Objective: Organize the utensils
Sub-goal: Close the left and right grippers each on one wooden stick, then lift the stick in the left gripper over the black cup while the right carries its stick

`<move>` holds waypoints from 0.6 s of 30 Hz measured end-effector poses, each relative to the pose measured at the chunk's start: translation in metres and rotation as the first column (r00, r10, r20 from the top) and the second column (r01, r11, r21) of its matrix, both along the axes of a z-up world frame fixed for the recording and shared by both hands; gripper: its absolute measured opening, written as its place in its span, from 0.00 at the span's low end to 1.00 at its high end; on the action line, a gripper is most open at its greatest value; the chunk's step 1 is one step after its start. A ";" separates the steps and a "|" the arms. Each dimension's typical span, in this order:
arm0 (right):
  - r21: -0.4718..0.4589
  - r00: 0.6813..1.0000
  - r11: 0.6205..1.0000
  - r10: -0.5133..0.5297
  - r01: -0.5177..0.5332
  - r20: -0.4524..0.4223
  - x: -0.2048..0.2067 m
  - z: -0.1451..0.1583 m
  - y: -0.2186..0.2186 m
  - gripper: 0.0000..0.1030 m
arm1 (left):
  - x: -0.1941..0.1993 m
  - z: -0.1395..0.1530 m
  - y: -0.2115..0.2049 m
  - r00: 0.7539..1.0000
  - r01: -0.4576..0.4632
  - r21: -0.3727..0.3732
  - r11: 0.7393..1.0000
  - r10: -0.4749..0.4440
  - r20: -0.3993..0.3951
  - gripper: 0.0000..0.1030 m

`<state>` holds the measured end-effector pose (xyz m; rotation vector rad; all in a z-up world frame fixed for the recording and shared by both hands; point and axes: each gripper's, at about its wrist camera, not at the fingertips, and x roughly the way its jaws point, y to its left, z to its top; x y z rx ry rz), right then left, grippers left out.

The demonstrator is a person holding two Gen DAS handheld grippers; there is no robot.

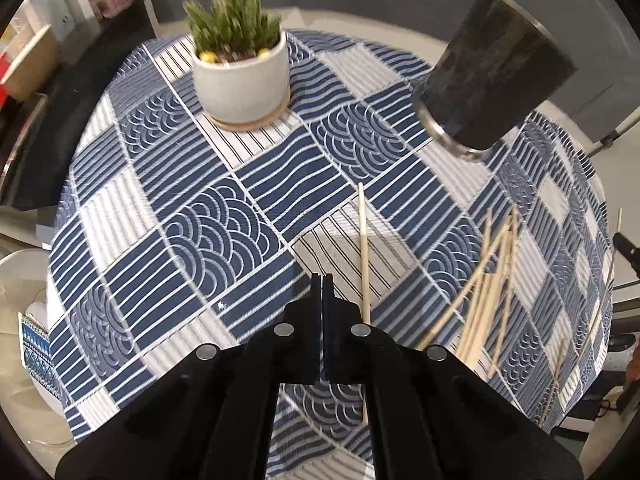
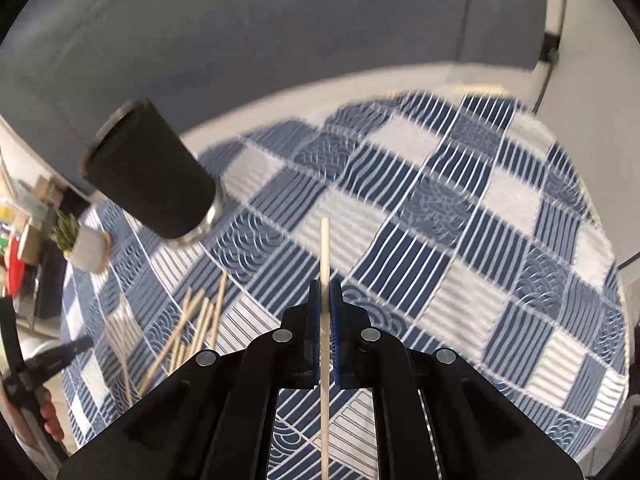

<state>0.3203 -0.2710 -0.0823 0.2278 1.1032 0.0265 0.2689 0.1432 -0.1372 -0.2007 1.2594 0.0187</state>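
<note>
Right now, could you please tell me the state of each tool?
Left tool: shut, holding nothing; a chopstick lies beside it on the tablecloth.
Right tool: shut on a single chopstick.

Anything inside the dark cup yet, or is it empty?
Cannot tell. Both views show the dark cup only from its side, with its opening facing away, so the interior is hidden. The right tongs hold one chopstick; the loose chopsticks lie on the tablecloth.
</note>
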 end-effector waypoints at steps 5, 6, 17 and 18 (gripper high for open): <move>-0.007 0.994 1.000 0.012 -0.011 0.104 -0.021 0.044 -0.001 0.04 | -0.021 0.023 -0.014 0.999 -0.016 0.004 1.000 0.016 0.046 0.01; -0.008 0.993 1.000 0.016 -0.015 0.115 -0.024 0.048 -0.001 0.04 | -0.022 0.024 -0.017 0.998 -0.028 -0.001 1.000 0.028 0.049 0.01; 0.000 0.984 0.998 0.064 -0.065 0.164 -0.058 0.071 0.004 0.04 | -0.029 0.005 -0.037 1.000 -0.022 -0.011 1.000 0.022 0.020 0.30; -0.006 0.984 0.998 0.068 -0.068 0.162 -0.060 0.071 0.004 0.04 | -0.027 0.001 -0.038 1.000 -0.018 -0.011 1.000 0.018 0.013 0.30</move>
